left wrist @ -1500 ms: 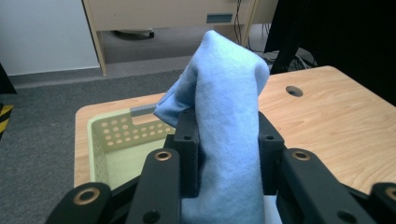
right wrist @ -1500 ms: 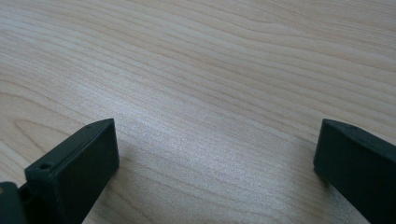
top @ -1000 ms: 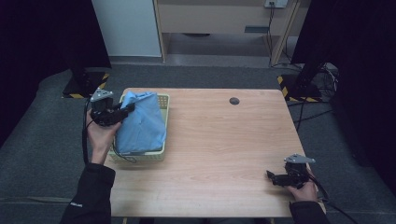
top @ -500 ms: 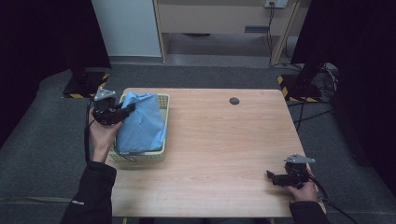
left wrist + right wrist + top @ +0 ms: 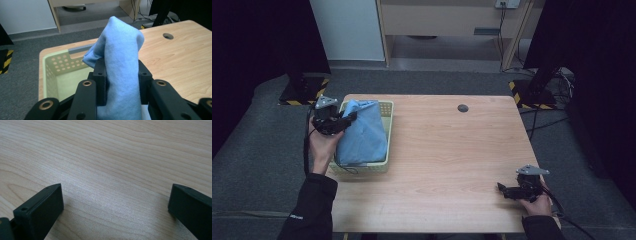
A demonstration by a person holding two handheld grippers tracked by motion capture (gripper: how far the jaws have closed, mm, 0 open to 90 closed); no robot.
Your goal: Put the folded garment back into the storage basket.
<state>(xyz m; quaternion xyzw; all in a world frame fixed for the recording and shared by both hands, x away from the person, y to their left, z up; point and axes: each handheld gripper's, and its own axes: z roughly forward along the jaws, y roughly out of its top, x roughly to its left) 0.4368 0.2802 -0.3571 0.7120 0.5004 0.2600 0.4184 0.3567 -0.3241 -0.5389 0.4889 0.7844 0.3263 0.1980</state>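
Note:
A blue cloth [image 5: 364,135] hangs bunched over a pale green perforated basket [image 5: 386,111] at the table's left side. My left gripper [image 5: 348,119] is shut on the cloth's upper part, above the basket's left rim. In the left gripper view the cloth [image 5: 122,62] stands pinched between both pads of the left gripper [image 5: 122,72], with the basket [image 5: 53,72] below and behind. My right gripper [image 5: 502,188] rests low at the table's near right corner. In the right gripper view, the right gripper [image 5: 116,195] is open, nothing but bare wood between its fingers.
The wooden table [image 5: 452,150] has a round cable hole [image 5: 463,108] near its far edge. Beyond the table stand a wooden cabinet [image 5: 447,20] and black stands with striped bases [image 5: 302,92] on grey carpet.
My left gripper has drifted slightly toward the far end of the basket with the cloth in it. The right gripper has stayed put.

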